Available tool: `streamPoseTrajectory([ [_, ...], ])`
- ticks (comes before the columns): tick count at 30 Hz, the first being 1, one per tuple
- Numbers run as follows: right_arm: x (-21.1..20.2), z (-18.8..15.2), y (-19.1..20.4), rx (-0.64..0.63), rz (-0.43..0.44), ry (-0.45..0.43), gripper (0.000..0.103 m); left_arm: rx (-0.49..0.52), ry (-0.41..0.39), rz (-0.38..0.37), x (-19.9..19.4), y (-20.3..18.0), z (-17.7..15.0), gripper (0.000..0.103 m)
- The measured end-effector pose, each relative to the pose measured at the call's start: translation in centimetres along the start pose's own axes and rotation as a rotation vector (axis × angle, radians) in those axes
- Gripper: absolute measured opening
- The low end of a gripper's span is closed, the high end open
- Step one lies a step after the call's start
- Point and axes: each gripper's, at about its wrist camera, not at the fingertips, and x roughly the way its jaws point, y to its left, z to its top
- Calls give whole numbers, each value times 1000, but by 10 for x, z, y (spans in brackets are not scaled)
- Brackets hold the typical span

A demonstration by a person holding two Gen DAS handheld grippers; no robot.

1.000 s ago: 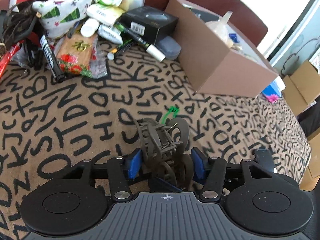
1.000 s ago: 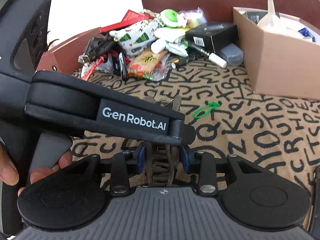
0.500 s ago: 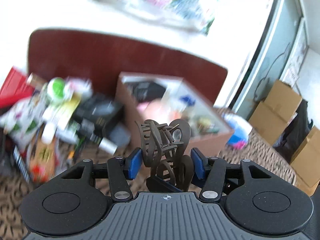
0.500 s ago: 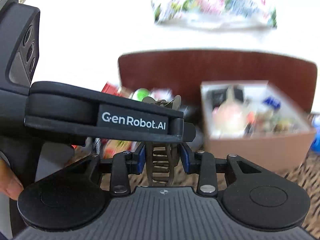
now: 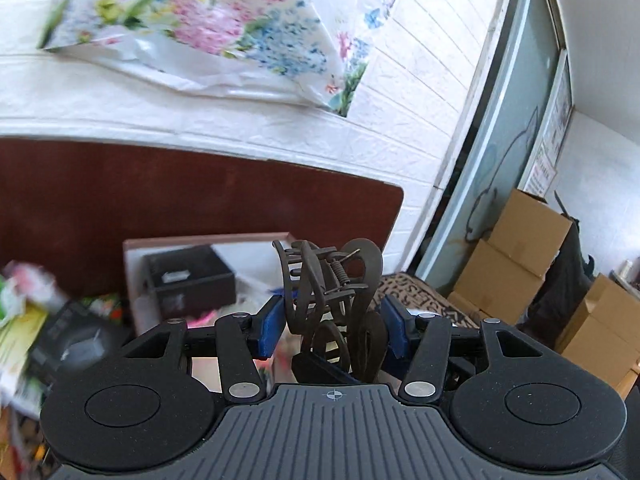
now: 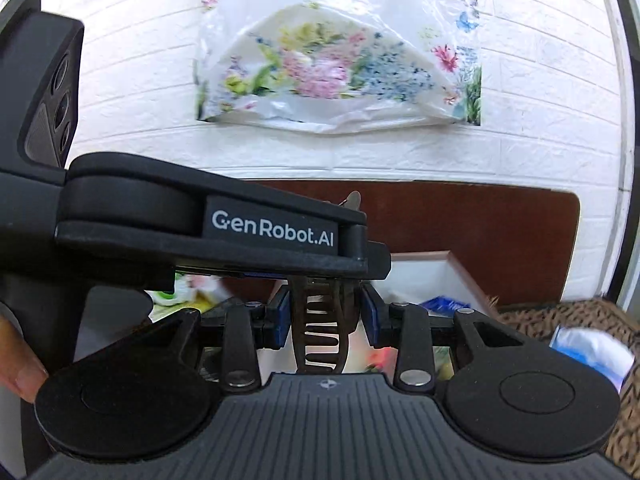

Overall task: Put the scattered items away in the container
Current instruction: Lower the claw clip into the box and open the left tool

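Both the left gripper (image 5: 334, 330) and the right gripper (image 6: 326, 316) pinch one dark hair clip (image 5: 332, 300) between them, its long axis upright, with the open cardboard box (image 5: 132, 280) lying just ahead and below, slightly left of the left gripper.

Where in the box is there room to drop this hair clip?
Box: the black case fills the near-left corner. Behind it, along the far wall, the pale floor looks bare. The near part, behind the hair clip, looks cluttered and blurred.
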Motion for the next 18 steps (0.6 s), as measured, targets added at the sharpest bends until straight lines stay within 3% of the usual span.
streamPoseTrajectory([
  [5,43,0,-30,-41,9,-1,41,-12,8,6,51,9,13,55],
  [12,107,-3,-76,36,39,85,41,-59,93,47,127,26,21,56],
  [18,153,0,-97,54,79,154,41,-84,135,100,164,43,27,56],
])
